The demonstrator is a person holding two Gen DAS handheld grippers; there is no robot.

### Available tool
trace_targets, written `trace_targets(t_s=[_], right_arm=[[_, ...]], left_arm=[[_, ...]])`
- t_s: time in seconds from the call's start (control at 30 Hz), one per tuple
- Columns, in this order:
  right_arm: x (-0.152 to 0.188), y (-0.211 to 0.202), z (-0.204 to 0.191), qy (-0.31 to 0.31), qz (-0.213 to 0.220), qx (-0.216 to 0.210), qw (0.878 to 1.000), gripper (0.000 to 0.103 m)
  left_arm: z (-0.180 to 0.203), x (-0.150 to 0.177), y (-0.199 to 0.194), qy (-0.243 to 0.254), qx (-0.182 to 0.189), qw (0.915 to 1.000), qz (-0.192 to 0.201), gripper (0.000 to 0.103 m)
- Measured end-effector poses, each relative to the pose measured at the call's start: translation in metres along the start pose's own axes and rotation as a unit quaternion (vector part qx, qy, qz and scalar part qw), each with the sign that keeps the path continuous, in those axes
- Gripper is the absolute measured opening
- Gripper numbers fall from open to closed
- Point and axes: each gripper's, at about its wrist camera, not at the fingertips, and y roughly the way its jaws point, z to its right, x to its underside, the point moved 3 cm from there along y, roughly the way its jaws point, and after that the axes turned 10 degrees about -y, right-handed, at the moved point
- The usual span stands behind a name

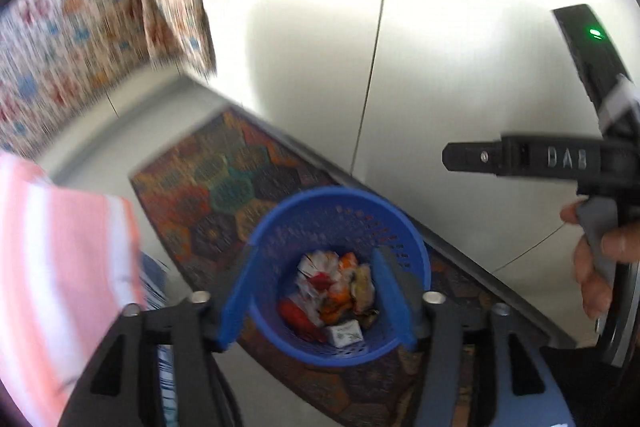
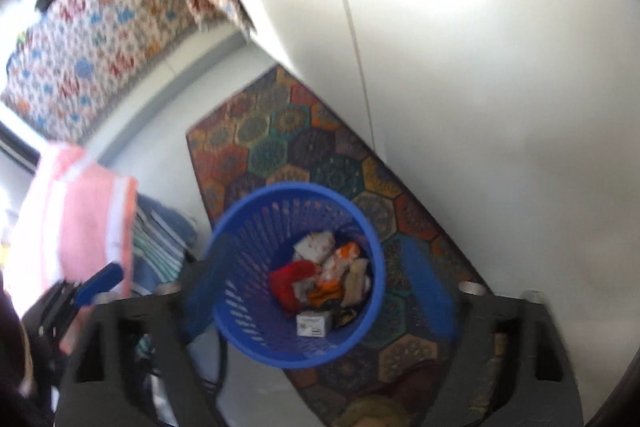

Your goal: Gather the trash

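A blue perforated trash basket (image 1: 340, 219) stands on a patterned rug and holds several crumpled wrappers (image 1: 332, 291) and a small white box. In the left wrist view my left gripper (image 1: 316, 303) is open and empty, its blue fingers hanging over the basket's mouth. My right gripper (image 1: 520, 157) shows at the right, held in a hand. In the right wrist view the basket (image 2: 256, 307) sits between my right gripper's (image 2: 320, 291) blurred blue fingers, which are wide apart and empty. The trash (image 2: 320, 279) lies at the basket's bottom.
A hexagon-patterned rug (image 2: 304, 143) lies on the white tiled floor (image 2: 500, 107). A pink striped cloth (image 2: 80, 211) hangs at the left over folded fabrics. A patterned bedspread (image 2: 100, 27) fills the upper left.
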Motion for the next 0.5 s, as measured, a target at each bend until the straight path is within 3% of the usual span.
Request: trace_targets(t_s=[0.03,0.1,0.17,0.23,0.4,0.5], right_arm=[[0.003,-0.010,-0.002,0.007,0.006,0.000,1.000,0.102],[0.014,-0.031,-0.007,0.004,0.016,0.004,1.000,0.103],[0.029,-0.051,-0.014,-0.008,0.023,0.017,1.000,0.103],[0.048,-0.073,-0.024,-0.024,0.032,0.024,0.999,0.103],[0.088,-0.127,-0.055,-0.078,0.053,0.082,0.992,0.103],[0.102,-0.149,-0.073,-0.098,0.064,0.063,0.991,0.103]], left_arm=[[0.002,0.004,-0.018,0.004,-0.005,0.9999,0.015,0.081],[0.004,0.010,-0.044,0.000,-0.005,0.9996,0.029,0.086],[0.003,0.021,-0.065,-0.007,0.007,0.9997,0.021,0.091],[0.000,0.034,-0.082,-0.017,0.006,0.9998,0.009,0.103],[-0.006,0.061,-0.124,-0.032,-0.047,0.9980,0.027,0.103],[-0.012,0.070,-0.143,-0.047,-0.060,0.9964,0.039,0.103]])
